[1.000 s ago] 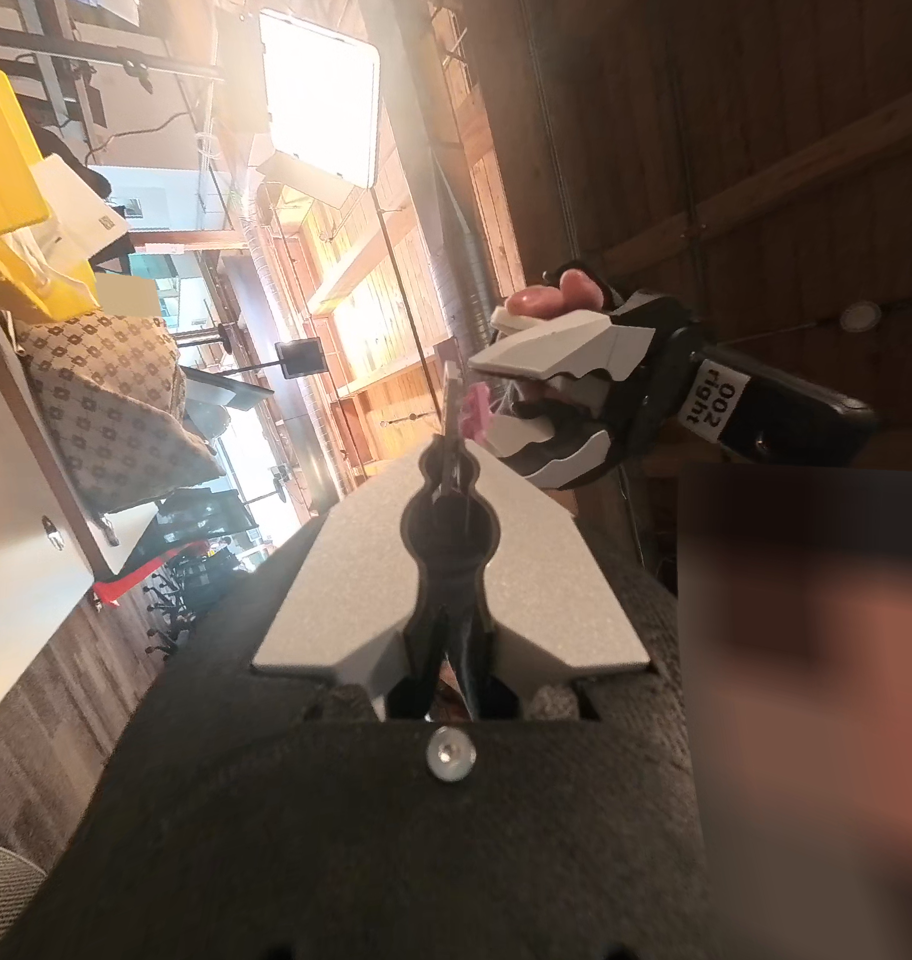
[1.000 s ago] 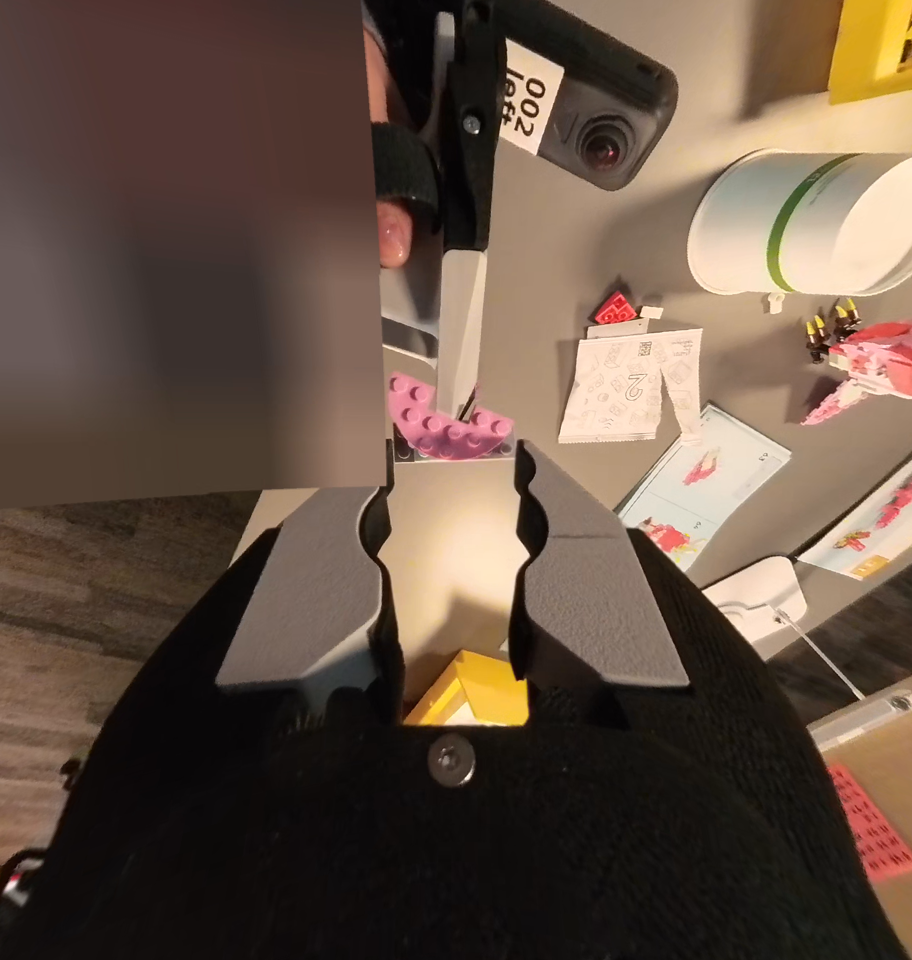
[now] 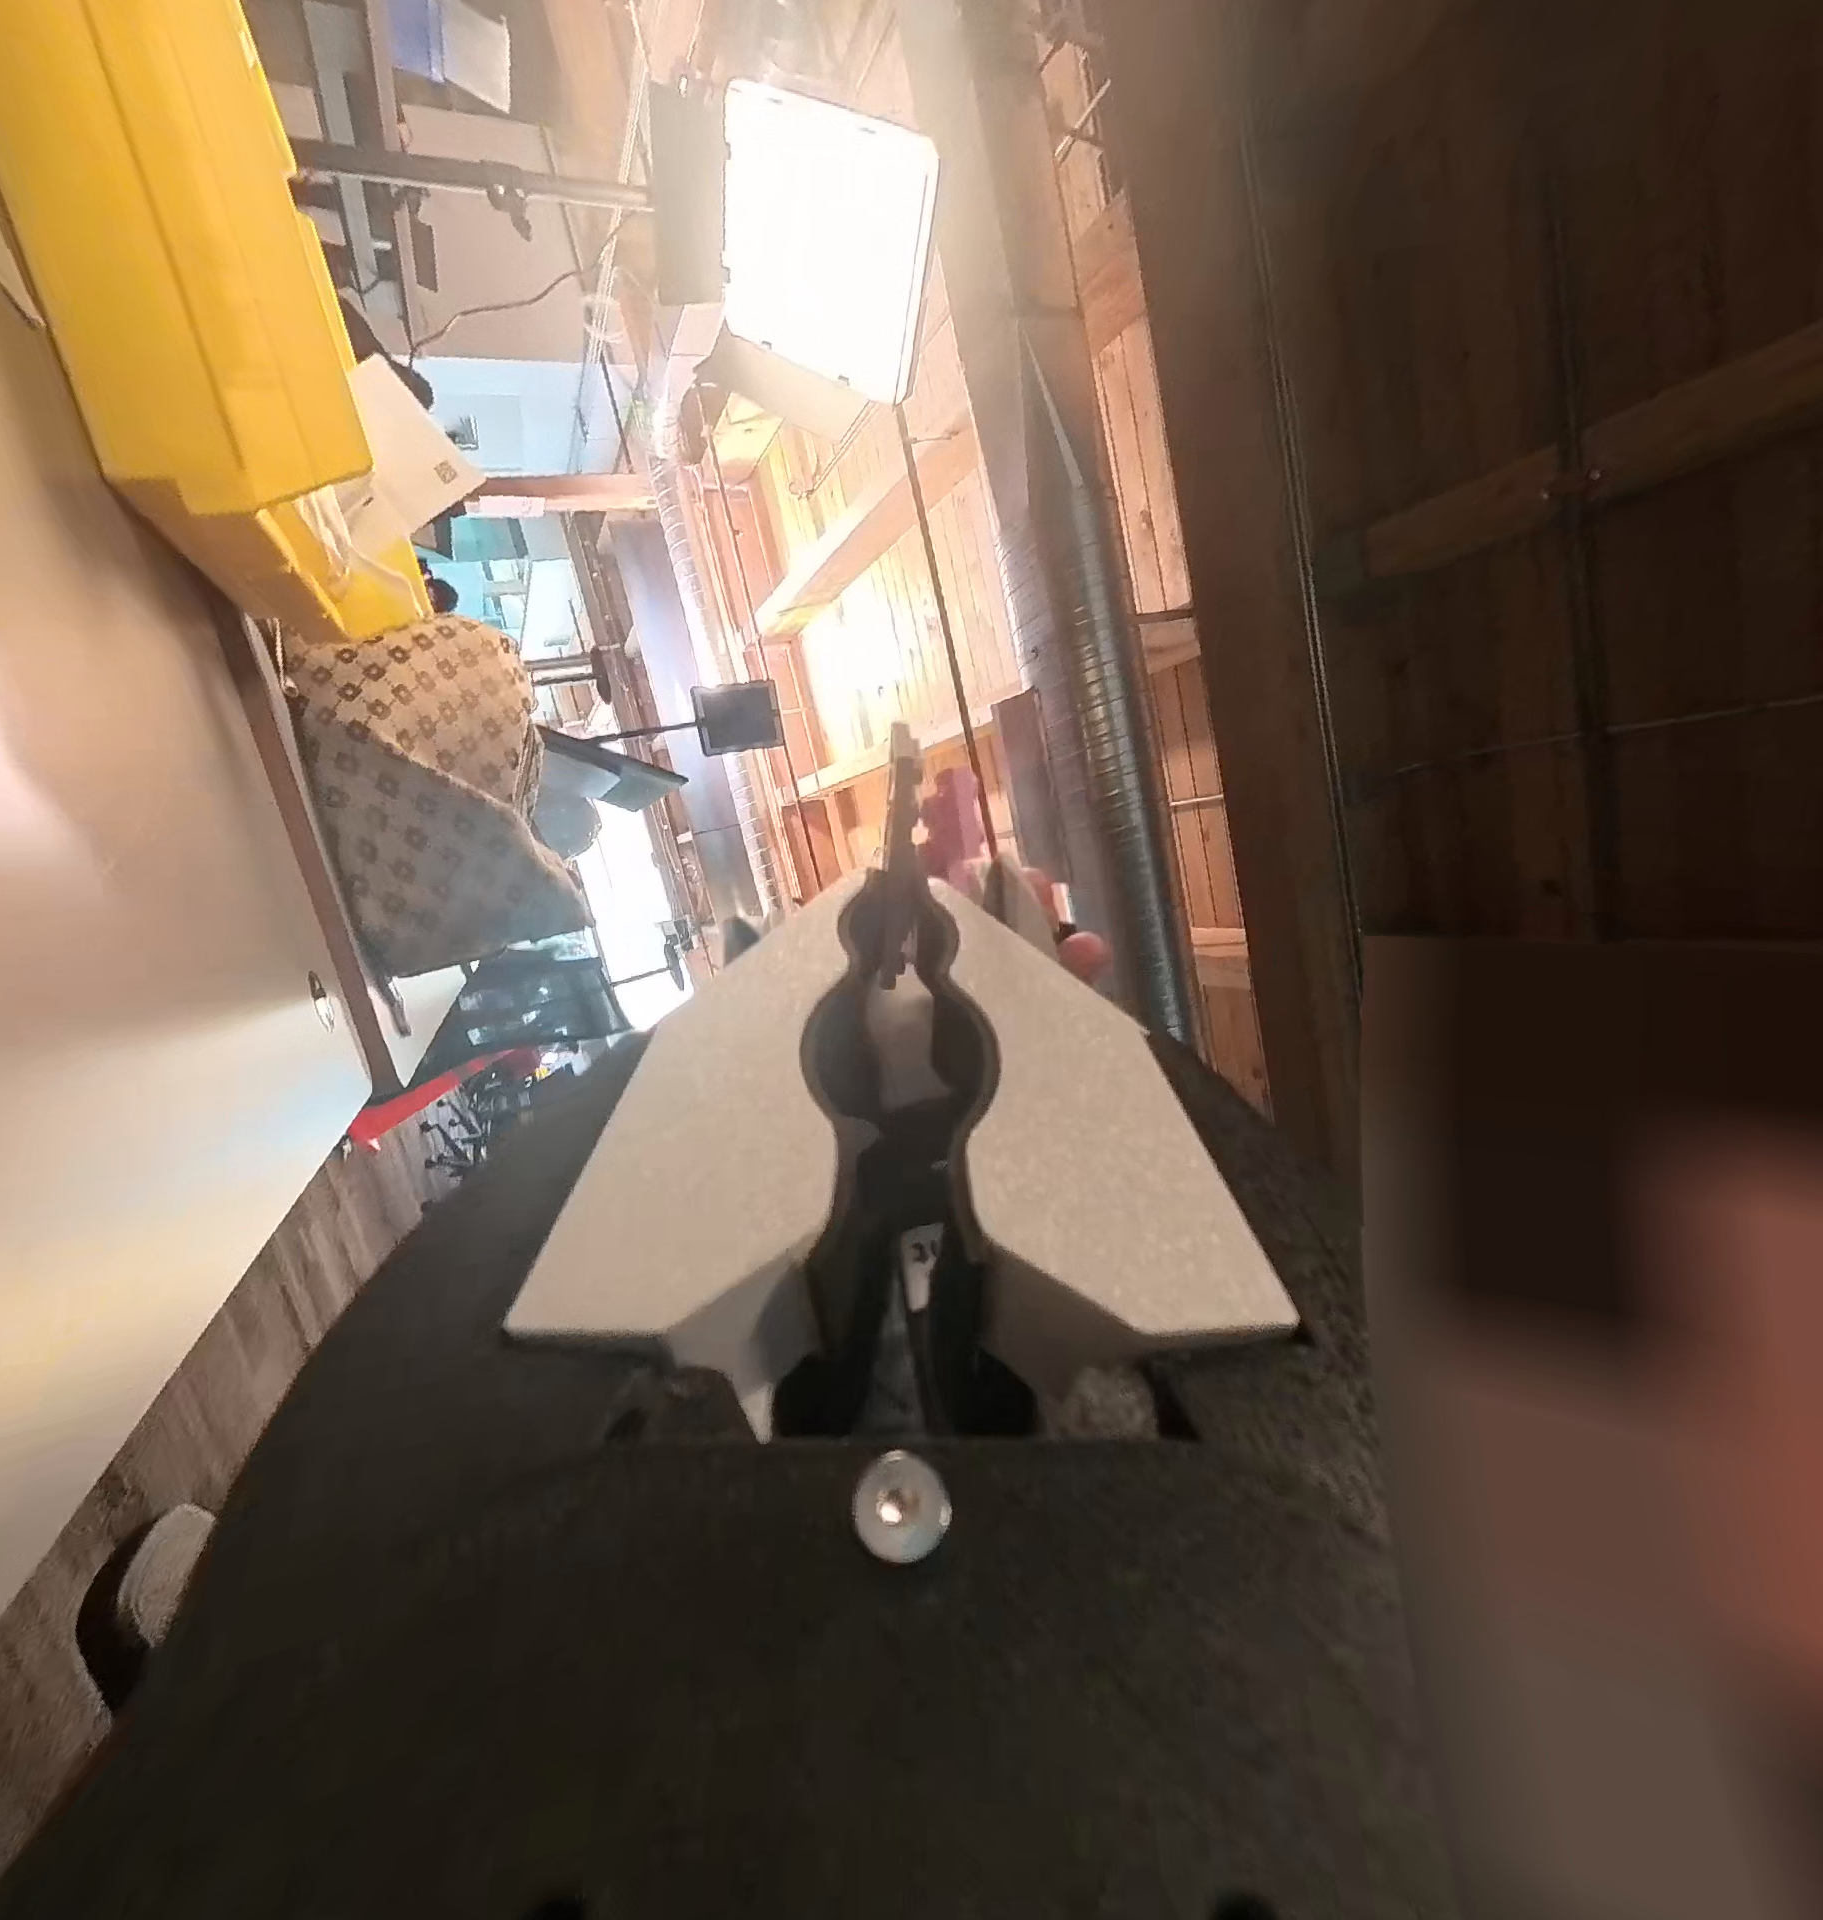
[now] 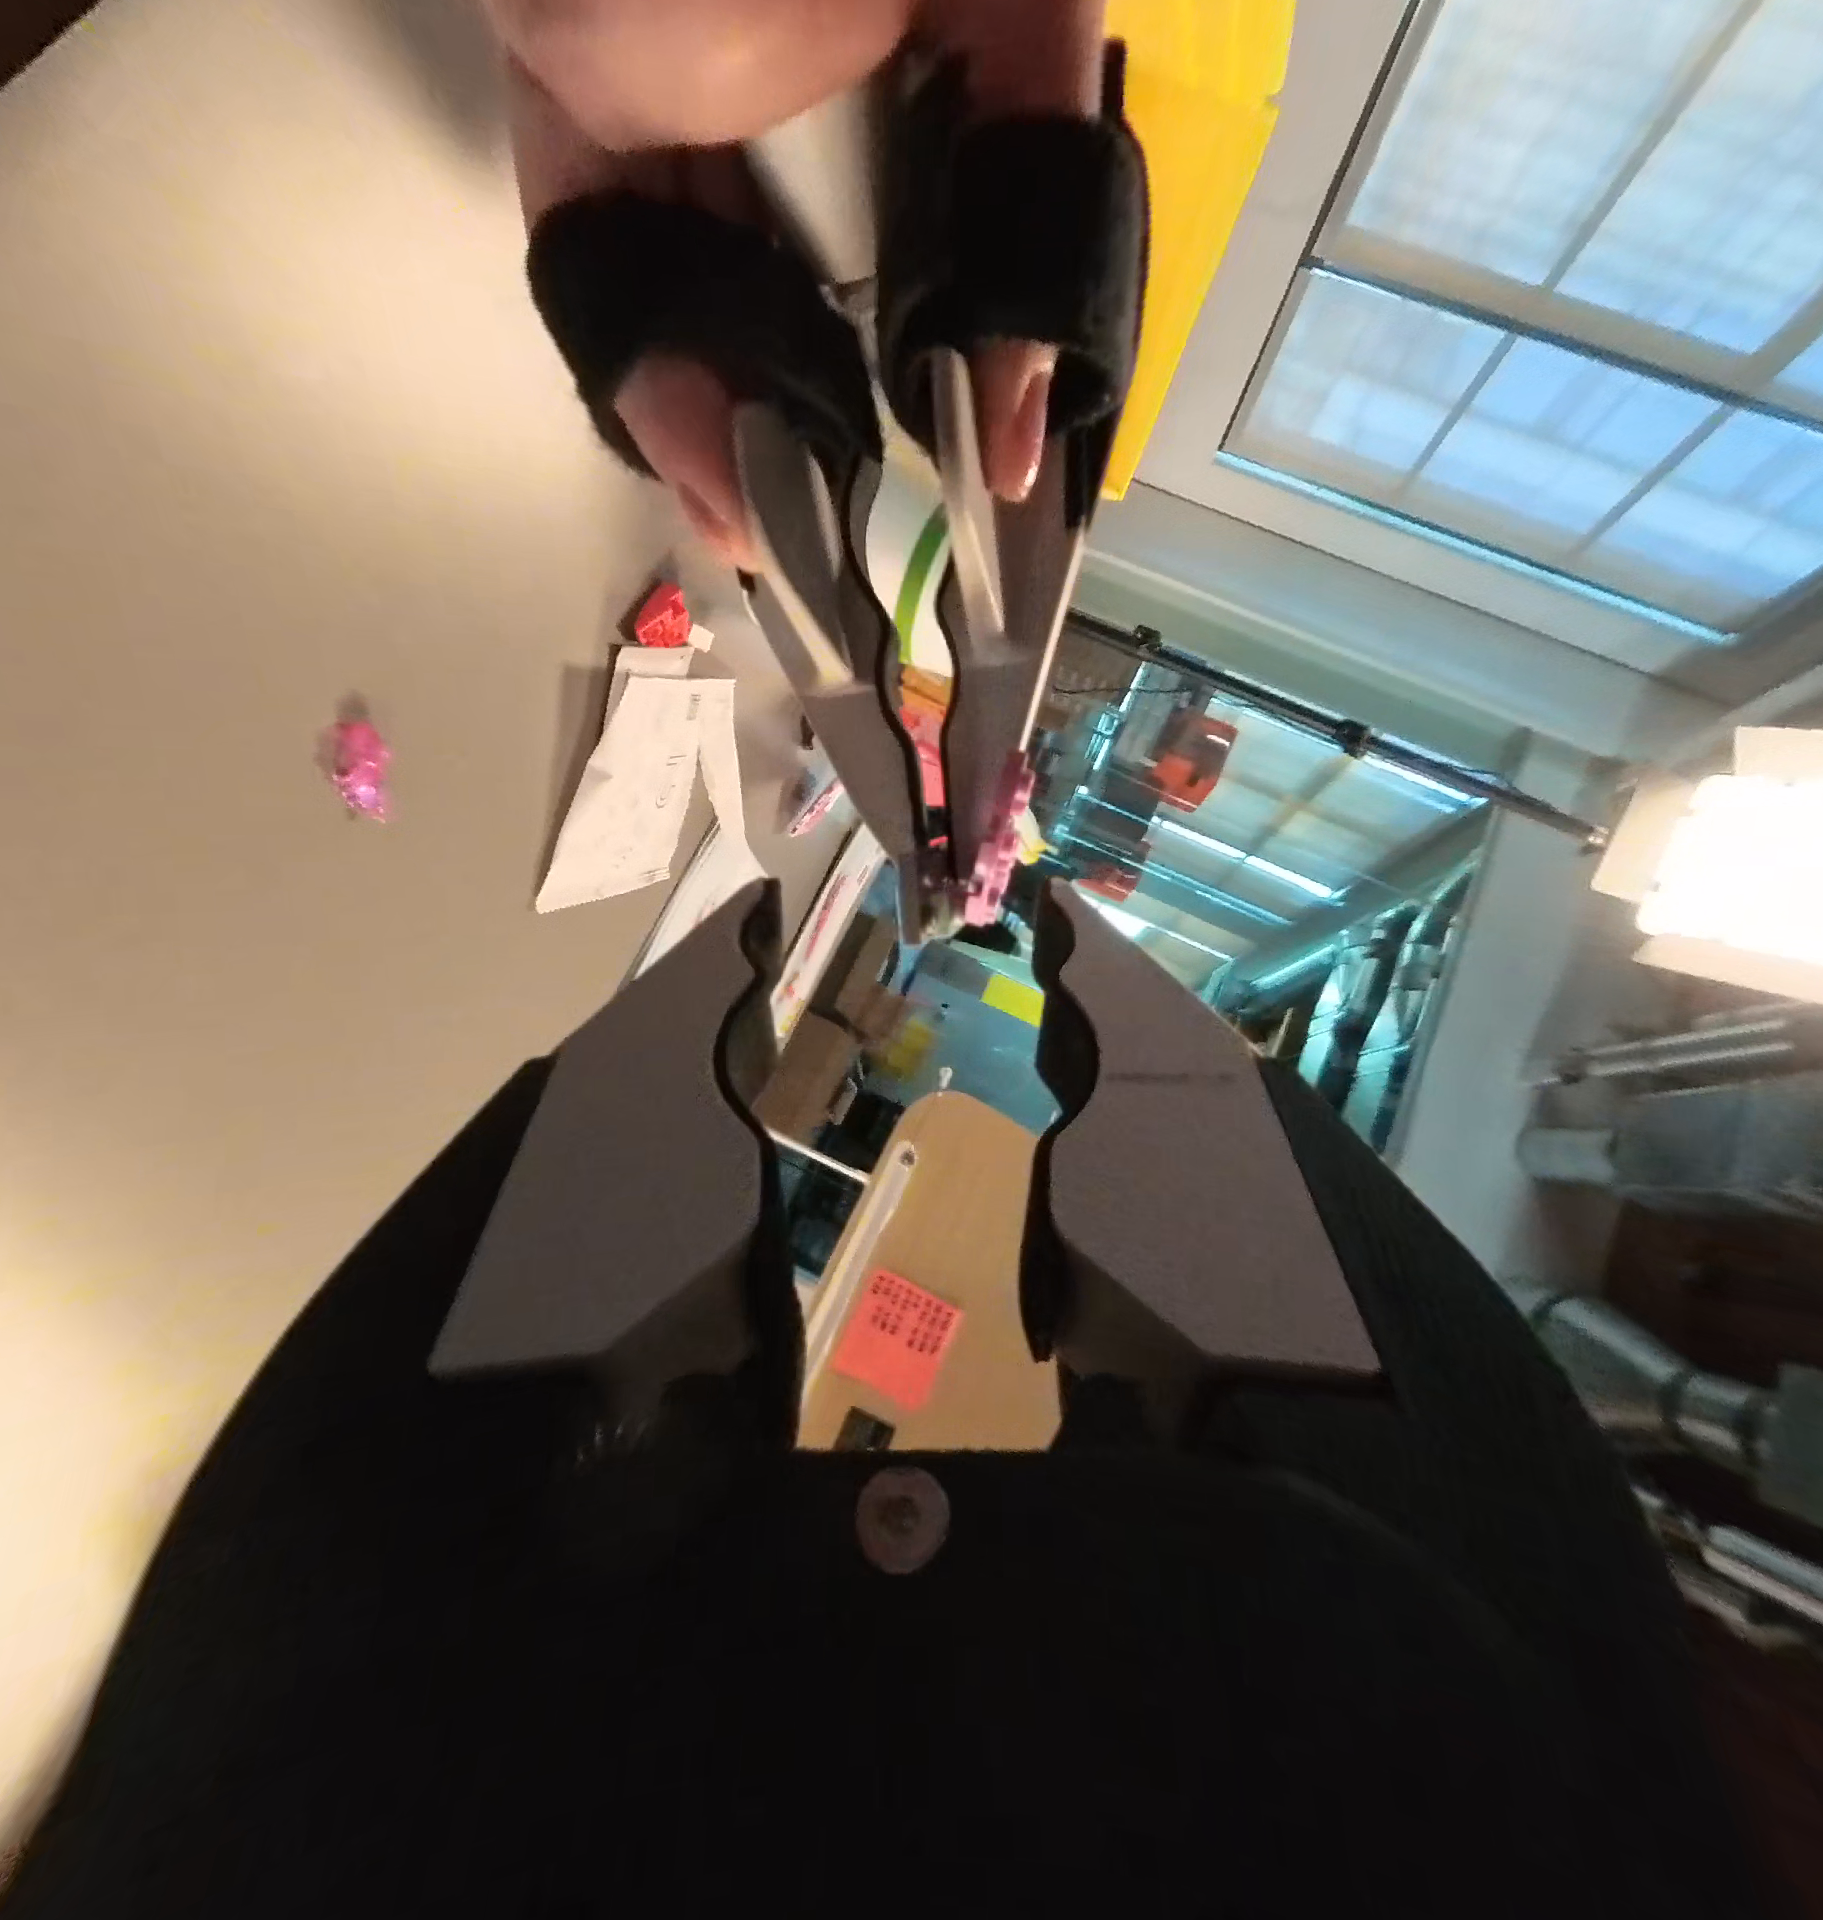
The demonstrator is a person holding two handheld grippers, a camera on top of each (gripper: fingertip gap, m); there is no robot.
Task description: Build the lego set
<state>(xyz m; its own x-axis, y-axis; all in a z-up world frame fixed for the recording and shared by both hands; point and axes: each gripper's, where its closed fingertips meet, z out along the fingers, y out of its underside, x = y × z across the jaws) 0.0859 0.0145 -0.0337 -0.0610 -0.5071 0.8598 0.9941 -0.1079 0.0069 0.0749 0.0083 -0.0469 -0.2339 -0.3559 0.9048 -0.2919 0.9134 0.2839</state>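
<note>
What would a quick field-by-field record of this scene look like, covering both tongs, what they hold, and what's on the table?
Left tongs: shut on a pink studded toy-brick piece, held in the air.
Right tongs: open, holding nothing, tips just short of the piece.
Table: white paper bag, small red brick, loose pink piece, booklet edge.
Background: yellow bin, bright light panel.

The left gripper (image 4: 938, 894) is pinching its grey fingers (image 3: 741, 1122) nearly together, while the right gripper (image 4: 907, 935) is facing it tip to tip, jaws spread wide.
</note>
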